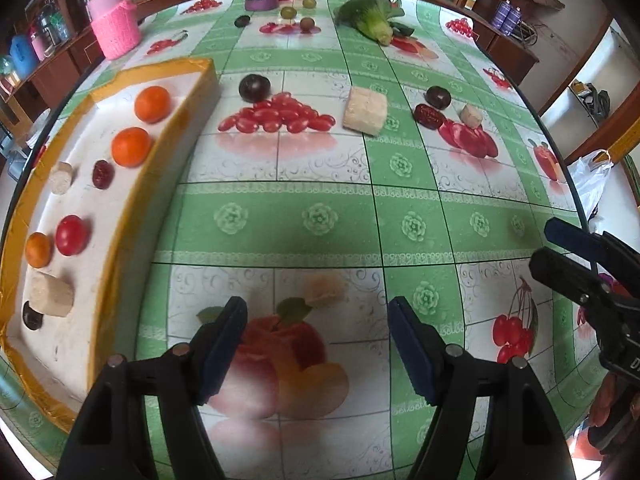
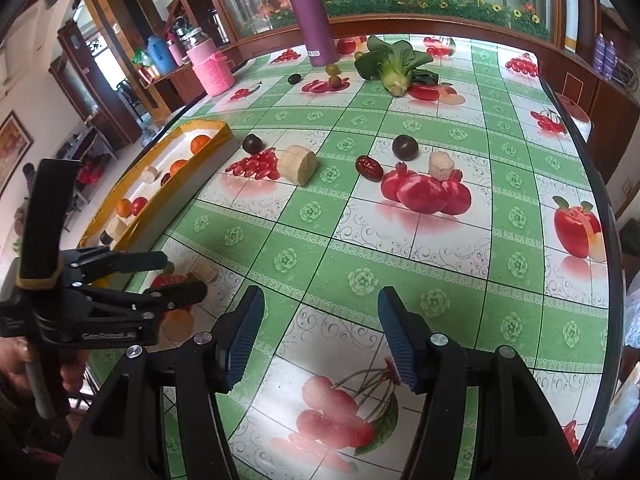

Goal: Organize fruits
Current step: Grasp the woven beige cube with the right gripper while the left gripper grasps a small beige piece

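A yellow-rimmed white tray (image 1: pixel 120 200) lies at the left and holds oranges (image 1: pixel 152 104), a red tomato (image 1: pixel 71 235), a date (image 1: pixel 102 174), pale chunks and a dark plum. It also shows in the right wrist view (image 2: pixel 208 126). On the cloth lie two dark plums (image 1: pixel 254 88) (image 1: pixel 437 97), a big pale chunk (image 1: pixel 366 111), a red date (image 1: pixel 429 116) and a small pale chunk (image 1: pixel 471 115). A pale chunk (image 1: pixel 326 290) lies just ahead of my left gripper (image 1: pixel 316 344), which is open and empty. My right gripper (image 2: pixel 320 332) is open and empty over the cloth.
A purple flask (image 2: pixel 314 20), small green and dark fruits (image 2: pixel 334 80) and a leafy green vegetable (image 2: pixel 394 66) stand at the far side. A pink knitted jar (image 2: pixel 212 66) is at the back left. The round table's edge (image 2: pixel 600 200) curves on the right.
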Available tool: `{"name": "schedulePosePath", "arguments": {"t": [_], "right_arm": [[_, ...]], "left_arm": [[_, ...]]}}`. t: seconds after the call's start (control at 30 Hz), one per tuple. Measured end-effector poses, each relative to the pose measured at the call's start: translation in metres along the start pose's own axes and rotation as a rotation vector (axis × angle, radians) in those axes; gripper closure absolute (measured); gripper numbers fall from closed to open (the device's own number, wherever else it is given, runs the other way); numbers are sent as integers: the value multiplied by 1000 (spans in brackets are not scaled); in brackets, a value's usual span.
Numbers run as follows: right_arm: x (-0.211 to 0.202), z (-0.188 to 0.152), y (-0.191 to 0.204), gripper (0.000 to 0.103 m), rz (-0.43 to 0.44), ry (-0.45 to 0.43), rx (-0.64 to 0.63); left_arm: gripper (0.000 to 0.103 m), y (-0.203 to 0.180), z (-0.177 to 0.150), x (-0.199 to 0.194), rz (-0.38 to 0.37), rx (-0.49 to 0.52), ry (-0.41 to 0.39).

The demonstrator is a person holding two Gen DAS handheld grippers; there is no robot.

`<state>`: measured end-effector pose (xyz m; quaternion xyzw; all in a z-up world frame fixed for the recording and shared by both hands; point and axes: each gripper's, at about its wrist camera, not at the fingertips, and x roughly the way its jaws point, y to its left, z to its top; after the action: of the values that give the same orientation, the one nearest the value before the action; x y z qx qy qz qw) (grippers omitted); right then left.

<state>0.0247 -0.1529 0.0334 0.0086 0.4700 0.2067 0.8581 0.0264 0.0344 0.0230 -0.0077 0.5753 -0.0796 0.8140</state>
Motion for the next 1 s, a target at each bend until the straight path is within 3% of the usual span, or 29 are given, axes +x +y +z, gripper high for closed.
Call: {"name": "schedulePosePath", "arguments": {"t": [0.2, 0.3, 0.37, 0.7, 1.0], "right_arm": [[6, 2, -5, 44, 12, 14, 6], [11, 4, -3, 44, 18, 22, -1], [16, 8, 0, 44, 15, 29, -17], [63, 69, 36, 44, -33, 3, -189], [123, 106, 35, 44, -25, 57, -170]], "left_arm": [[55, 2, 2, 9, -8, -7, -10], [77, 9, 4, 9, -68, -26, -18], [78, 12, 3, 9, -102, -38, -16], [78, 15, -3, 6, -135, -47, -7], [78, 22, -6, 5, -171, -75, 0]]}}
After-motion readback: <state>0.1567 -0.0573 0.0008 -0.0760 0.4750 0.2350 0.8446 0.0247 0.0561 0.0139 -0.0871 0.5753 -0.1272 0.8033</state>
